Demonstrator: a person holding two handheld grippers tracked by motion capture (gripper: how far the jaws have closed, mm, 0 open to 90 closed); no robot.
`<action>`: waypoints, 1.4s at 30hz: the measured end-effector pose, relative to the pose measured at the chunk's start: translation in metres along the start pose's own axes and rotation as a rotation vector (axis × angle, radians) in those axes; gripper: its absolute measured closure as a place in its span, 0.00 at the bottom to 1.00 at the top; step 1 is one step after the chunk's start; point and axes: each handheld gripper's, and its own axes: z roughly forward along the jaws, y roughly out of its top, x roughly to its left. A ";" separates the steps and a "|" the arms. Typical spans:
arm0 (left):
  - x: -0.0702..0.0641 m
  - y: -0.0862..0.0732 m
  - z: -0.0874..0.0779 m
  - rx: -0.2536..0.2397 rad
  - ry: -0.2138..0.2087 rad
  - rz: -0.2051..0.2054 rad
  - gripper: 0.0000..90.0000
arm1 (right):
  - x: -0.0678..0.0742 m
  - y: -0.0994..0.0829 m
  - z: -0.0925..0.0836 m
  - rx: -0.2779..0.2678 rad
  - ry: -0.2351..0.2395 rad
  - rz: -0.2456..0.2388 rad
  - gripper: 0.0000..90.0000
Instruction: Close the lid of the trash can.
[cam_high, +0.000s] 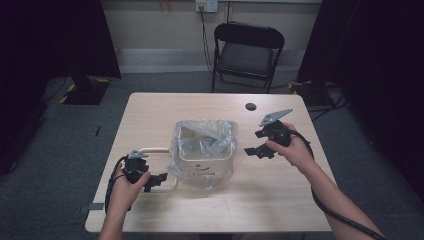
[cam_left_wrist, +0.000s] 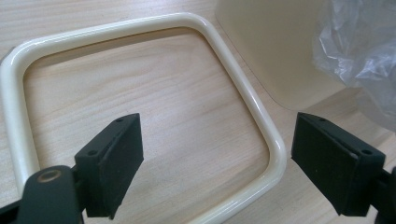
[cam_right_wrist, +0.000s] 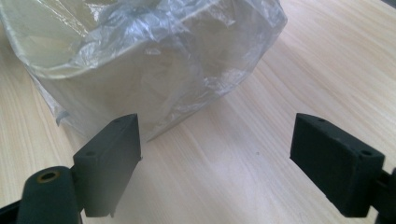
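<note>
- Landmark: cream bin (cam_high: 204, 162), standing upright near the middle of the wooden table (cam_high: 280, 205), lined with a clear plastic bag (cam_high: 227, 135) whose edge is folded out over the bin's rim.
- Cream frame (cam_high: 150, 150) (a rounded rectangular ring, same colour as the bin) lies flat on the table just beside the bin's left wall; from the high view its right end seems to meet the bin, though I cannot tell whether they touch.
- Left gripper (cam_high: 159, 180): held in the person's left hand (cam_high: 126, 187), just left of the bin, over the frame's near bar. Jaws wide apart, nothing between them.
- Left gripper view: the frame (cam_left_wrist: 261, 116) runs between the two jaws; the near right corner of the ring sits closest to the right-hand jaw, not touched by it. The bin wall (cam_left_wrist: 275, 51) and a fold of bag (cam_left_wrist: 359, 46) show beyond it.
- Right gripper (cam_high: 257, 151): held in the person's right hand (cam_high: 295, 150), just right of the bin, clear of its wall. Jaws spread, empty.
- Right gripper view: the bagged bin (cam_right_wrist: 154, 84) stands ahead, towards the left-hand jaw; bare table lies between the jaws.
</note>
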 end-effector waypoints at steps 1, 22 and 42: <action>0.000 0.000 0.000 0.001 0.000 -0.007 0.18 | 0.000 -0.001 0.000 0.000 -0.001 0.005 0.17; 0.026 -0.003 0.009 0.032 0.097 -0.012 0.19 | -0.008 -0.033 0.013 0.019 -0.004 0.045 0.17; 0.055 -0.013 0.008 0.029 0.232 -0.072 0.26 | -0.015 -0.049 0.019 0.018 0.001 0.080 0.17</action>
